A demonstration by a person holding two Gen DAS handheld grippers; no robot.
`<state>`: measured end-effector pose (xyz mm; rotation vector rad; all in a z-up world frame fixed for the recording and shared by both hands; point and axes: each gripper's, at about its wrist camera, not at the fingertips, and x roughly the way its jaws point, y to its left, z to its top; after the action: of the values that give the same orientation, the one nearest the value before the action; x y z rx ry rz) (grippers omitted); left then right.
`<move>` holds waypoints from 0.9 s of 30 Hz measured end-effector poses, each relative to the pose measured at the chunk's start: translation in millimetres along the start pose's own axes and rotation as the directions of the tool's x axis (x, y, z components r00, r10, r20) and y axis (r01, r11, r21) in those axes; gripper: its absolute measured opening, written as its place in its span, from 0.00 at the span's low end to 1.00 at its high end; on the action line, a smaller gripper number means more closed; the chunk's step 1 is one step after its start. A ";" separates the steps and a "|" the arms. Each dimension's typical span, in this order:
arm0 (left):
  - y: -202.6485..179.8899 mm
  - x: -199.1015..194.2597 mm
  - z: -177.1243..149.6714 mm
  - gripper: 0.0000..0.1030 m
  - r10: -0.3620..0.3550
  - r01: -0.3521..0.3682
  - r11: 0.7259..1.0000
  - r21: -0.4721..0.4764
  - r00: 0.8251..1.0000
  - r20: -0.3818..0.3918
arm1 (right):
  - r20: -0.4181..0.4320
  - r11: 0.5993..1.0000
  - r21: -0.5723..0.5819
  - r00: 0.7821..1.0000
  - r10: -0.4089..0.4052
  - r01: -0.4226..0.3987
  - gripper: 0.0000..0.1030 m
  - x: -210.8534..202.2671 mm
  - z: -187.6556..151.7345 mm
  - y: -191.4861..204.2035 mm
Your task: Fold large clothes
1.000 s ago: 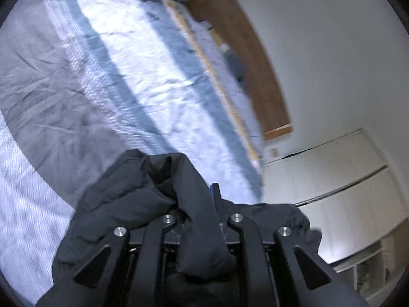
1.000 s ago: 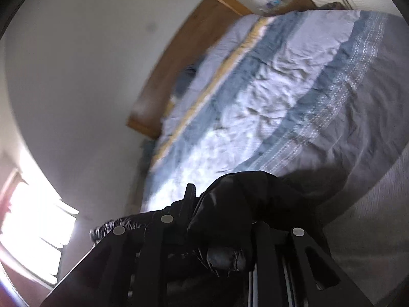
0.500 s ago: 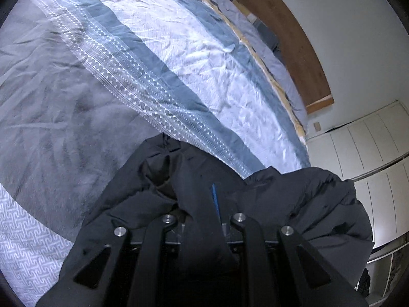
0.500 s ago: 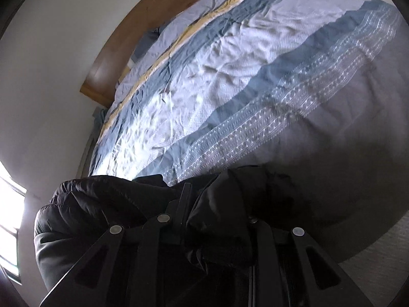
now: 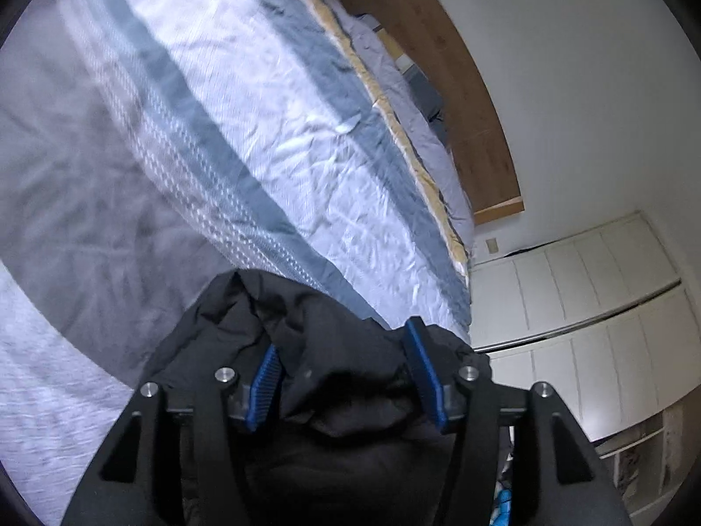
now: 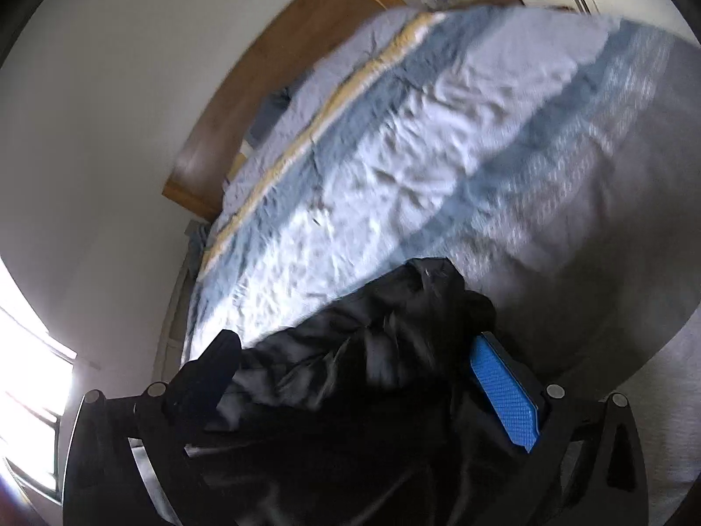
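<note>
The black jacket (image 5: 333, 350) is bunched at the near edge of the bed, at about 6 o'clock in both wrist views, lying partly on the striped duvet (image 5: 271, 131) and partly across the tools themselves. The left gripper (image 5: 346, 372) is opening, its blue pads (image 5: 265, 383) standing clear of a fold of cloth that lies loose between them; the right gripper (image 6: 363, 377) is opening too, spread wide, with fabric slumped between the jaws and the one visible blue pad bare. I judge this a release after a fold or a carry (which one, the crumpled heap does not tell). No neat layers show, so squaring and smoothing seem left to do. Most of the jacket is cut off below the frames, and the right view is motion-blurred, so sleeves and hem cannot be made out.
</note>
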<state>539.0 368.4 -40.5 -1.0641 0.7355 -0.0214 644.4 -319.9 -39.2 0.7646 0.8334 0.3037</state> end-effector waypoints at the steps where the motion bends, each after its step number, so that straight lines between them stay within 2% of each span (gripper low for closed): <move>1: -5.9 -8.4 -0.4 0.51 0.021 -0.021 1.000 0.017 1.000 0.009 | 0.006 1.000 -0.009 1.000 -0.004 0.004 1.00 -7.1 2.4 4.0; 4: -25.6 -27.9 -9.8 0.51 0.080 -0.082 0.991 0.102 0.996 0.031 | 0.025 0.995 -0.095 0.999 -0.039 0.041 1.00 -29.0 2.2 23.4; 6: -41.9 -38.1 -21.0 0.51 0.126 -0.132 0.975 0.177 0.991 0.045 | 0.025 0.986 -0.161 0.998 -0.049 0.053 1.00 -39.4 -5.1 38.7; 7: -48.4 -40.8 -26.5 0.51 0.147 -0.156 0.965 0.209 0.988 0.054 | 0.025 0.980 -0.191 0.998 -0.053 0.057 1.00 -42.9 -10.0 46.0; 8: -59.2 -44.0 -36.1 0.51 0.190 -0.205 0.942 0.266 0.979 0.080 | 0.025 0.972 -0.229 0.998 -0.058 0.062 1.00 -46.2 -17.0 54.9; 10: -72.0 -48.2 -50.2 0.51 0.229 -0.257 0.910 0.325 0.966 0.121 | 0.030 0.946 -0.312 0.996 -0.080 0.086 1.00 -50.3 -32.8 72.5; 16: -102.7 -60.6 -83.7 0.51 0.243 -0.311 0.855 0.415 0.947 0.209 | 0.060 0.812 -0.566 0.989 -0.131 0.142 1.00 -50.8 -94.6 132.8; 20: -119.6 -57.8 -110.1 0.51 0.242 -0.334 0.809 0.484 0.939 0.243 | 0.045 0.764 -0.634 0.992 -0.114 0.116 1.00 -44.6 -124.8 153.8; 22: -122.8 -55.5 -119.5 0.51 0.246 -0.345 0.794 0.501 0.935 0.255 | 0.038 0.751 -0.651 0.993 -0.114 0.111 1.00 -38.7 -133.2 157.0; 25: -115.1 -50.9 -118.6 0.51 0.254 -0.349 0.806 0.479 0.934 0.252 | 0.019 0.726 -0.677 0.990 -0.140 0.116 1.00 -24.8 -144.3 156.6; 27: -103.2 -55.5 -107.5 0.51 0.272 -0.368 0.816 0.445 0.925 0.266 | 0.005 0.720 -0.684 0.988 -0.155 0.117 1.00 -16.8 -150.0 154.0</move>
<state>470.1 251.3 42.3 -0.4368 0.6788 0.1779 526.6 -147.8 15.6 -0.0086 0.7443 0.4661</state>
